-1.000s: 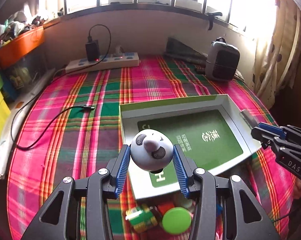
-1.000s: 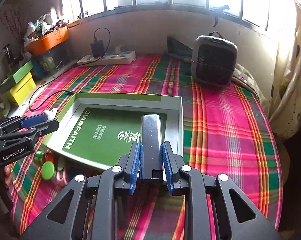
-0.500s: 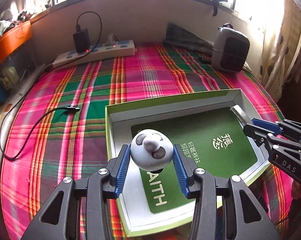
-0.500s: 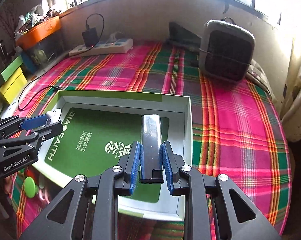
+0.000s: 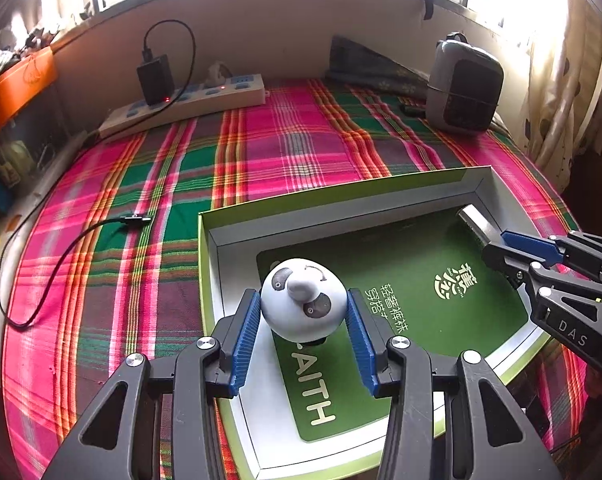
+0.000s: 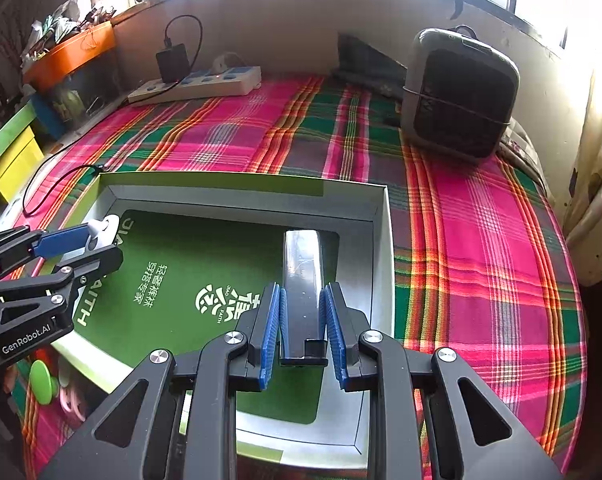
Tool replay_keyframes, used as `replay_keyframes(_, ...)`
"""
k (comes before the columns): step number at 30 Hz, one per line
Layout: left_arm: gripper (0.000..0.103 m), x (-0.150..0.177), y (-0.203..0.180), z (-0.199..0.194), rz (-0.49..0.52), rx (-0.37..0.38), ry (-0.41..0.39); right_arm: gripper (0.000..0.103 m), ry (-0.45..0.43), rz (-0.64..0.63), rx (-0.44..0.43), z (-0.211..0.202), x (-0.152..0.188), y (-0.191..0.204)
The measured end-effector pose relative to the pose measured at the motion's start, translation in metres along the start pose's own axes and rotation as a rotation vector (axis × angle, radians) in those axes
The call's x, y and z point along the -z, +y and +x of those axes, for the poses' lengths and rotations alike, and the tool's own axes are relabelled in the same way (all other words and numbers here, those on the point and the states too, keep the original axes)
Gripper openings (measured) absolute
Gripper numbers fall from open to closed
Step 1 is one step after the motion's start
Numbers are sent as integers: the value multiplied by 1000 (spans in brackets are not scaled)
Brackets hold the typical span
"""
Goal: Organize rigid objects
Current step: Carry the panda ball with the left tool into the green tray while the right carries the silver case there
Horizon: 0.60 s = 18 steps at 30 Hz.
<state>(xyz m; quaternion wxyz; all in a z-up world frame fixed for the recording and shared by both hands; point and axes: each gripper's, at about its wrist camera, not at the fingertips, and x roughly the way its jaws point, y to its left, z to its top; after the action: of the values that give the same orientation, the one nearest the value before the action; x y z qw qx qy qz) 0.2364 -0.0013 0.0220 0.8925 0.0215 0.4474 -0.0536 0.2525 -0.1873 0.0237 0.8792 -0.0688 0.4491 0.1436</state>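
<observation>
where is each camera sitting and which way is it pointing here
Left wrist view: sits on the left tongs, looking down and forward over the round white panda-faced toy they grip, above the shallow green-lined cardboard box; right tongs at right.
Right wrist view: sits on the right tongs, looking down along the dark flat rectangular bar they clamp; left tongs at left.
Shared: box, plaid cloth, white power strip, grey heater.

Both held objects have been brought forward and lower over the shallow white cardboard box with the green printed floor (image 5: 221, 240). The round white panda-faced toy (image 5: 303, 300), first seen above the box's near edge, is now positioned over the green floor. The slim dark rectangular bar (image 6: 303, 280) has likewise been carried from short of the box to above its right side.
</observation>
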Motion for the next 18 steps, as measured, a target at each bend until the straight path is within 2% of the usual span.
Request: replay_keyframes(18,43,0,-3,2,15,-15,-3,25,2,12,13,5,1,0)
